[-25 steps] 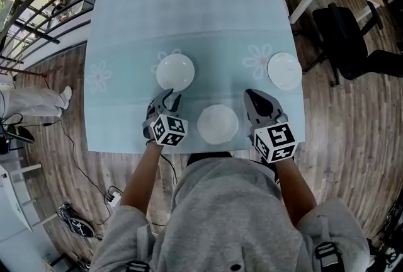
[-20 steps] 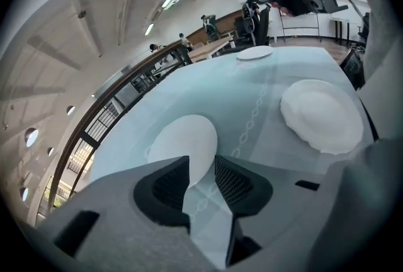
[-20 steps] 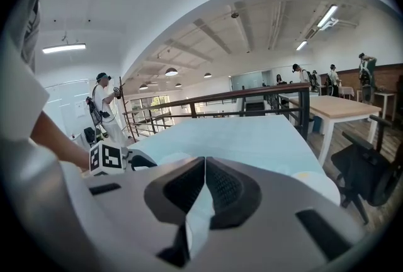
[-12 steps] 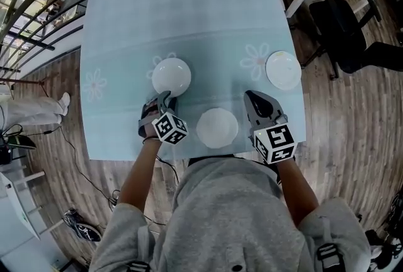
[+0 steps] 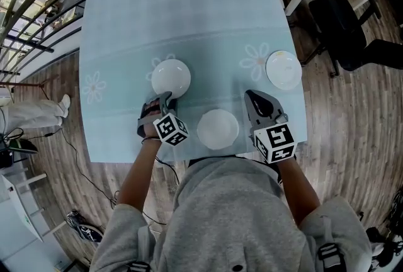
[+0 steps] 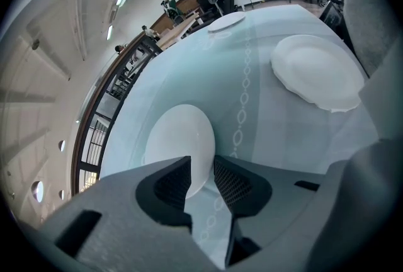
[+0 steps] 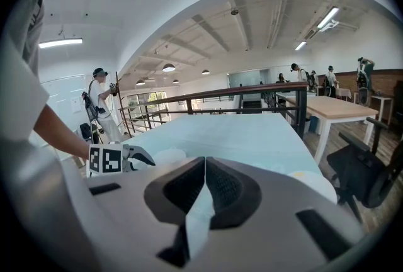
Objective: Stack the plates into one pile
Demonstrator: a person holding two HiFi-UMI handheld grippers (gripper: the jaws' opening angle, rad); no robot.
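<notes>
Nothing is stacked yet: three plates lie well apart on the counter [image 5: 189, 12]. The left plate [image 5: 171, 77] is just beyond our left gripper [image 5: 165, 96]. The near plate [image 5: 218, 128] lies between the two grippers by the near edge. The right plate [image 5: 284, 70] is at the right edge, farther off than our right gripper [image 5: 250, 96].

We judge the first pick to be in hand. In the left gripper view the jaws stand apart and straddle the near rim of the left plate, and we see no pad pressing on it. The right gripper's jaws are together on nothing, just right of the near plate.

Left to do, as we read it: lift one plate onto another, then add the third.

Each plate is round, so it has no long axis; all three lie flat, hollow side up
</notes>
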